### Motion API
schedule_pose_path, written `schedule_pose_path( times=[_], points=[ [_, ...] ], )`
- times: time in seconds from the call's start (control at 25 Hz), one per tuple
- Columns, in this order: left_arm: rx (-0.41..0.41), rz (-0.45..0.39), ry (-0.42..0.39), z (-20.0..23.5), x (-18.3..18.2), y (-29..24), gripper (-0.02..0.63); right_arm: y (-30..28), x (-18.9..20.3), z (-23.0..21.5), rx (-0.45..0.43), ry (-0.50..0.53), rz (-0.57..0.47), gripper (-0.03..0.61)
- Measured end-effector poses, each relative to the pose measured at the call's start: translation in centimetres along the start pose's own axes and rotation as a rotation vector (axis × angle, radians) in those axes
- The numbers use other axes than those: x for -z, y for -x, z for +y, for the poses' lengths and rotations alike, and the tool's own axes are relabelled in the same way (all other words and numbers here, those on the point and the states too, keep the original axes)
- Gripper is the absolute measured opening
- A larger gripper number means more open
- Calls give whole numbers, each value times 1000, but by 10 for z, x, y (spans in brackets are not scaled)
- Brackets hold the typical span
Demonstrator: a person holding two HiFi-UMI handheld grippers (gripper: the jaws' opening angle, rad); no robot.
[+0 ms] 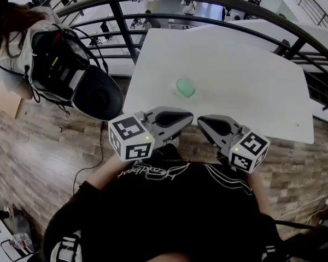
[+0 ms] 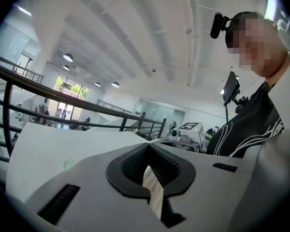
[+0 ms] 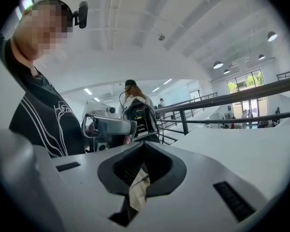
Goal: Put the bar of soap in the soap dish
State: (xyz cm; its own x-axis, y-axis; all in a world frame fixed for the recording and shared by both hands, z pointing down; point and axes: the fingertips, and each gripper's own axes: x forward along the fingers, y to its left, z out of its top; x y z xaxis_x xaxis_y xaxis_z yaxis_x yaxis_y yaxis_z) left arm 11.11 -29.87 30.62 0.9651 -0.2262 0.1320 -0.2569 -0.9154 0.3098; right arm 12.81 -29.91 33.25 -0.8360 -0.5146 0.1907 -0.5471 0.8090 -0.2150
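Hovering at the near edge of the table [image 1: 262,91], the left gripper [image 1: 188,117] and the right gripper [image 1: 202,123] are pressing their fingers together on nothing, probably idling. The green soap [image 1: 186,87] is lying mid-table, well apart from both. A pale ring [image 1: 176,93] is seemingly surrounding it, maybe the dish; I cannot tell.

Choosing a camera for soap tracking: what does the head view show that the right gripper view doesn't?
Head view only: the green object lying on the white table, and the right gripper seen from outside. Right gripper view only: its own jaws pressed together with nothing between them, and the ceiling lights. Both: the table, the railing, the left gripper.
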Motion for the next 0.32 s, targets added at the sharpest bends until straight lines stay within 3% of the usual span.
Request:
schedule_pose_path(
  times=[0.32],
  points=[
    [-8,3,0,2,0,-2,8,0,-1,-1,-4,-10,0,15]
  ],
)
